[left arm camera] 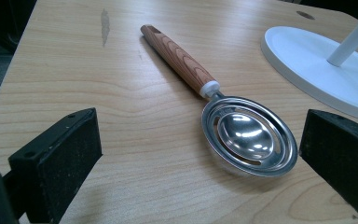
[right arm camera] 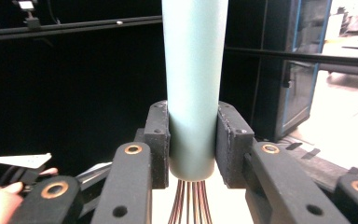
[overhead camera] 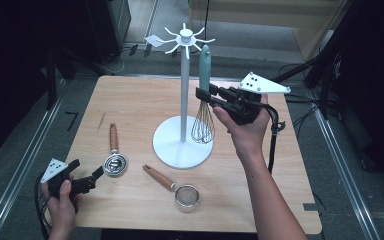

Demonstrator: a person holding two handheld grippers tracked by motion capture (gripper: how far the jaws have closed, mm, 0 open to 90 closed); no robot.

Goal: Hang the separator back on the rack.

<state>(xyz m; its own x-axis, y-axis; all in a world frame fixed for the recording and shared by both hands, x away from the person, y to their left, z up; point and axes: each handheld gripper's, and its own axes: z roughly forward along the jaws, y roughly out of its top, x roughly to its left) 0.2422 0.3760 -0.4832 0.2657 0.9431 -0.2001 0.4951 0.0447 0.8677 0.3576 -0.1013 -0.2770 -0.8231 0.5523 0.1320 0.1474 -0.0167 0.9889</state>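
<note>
High view: right gripper is pinching the whisk upright beside the stand's pole.
Swinging wires could be knocking that pole; left gripper, jaws spread, is idling near the scoop.

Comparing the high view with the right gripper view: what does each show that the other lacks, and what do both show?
The high view alone gives the table, the white stand, a wooden-handled spoon, a small strainer and the whisk's full upright length beside the stand's pole.

The right gripper view alone gives the close contact: both fingers pressed on the lower end of the handle, wires emerging just below.

Both show the right gripper clamped on the whisk, and the left gripper farther off.
</note>
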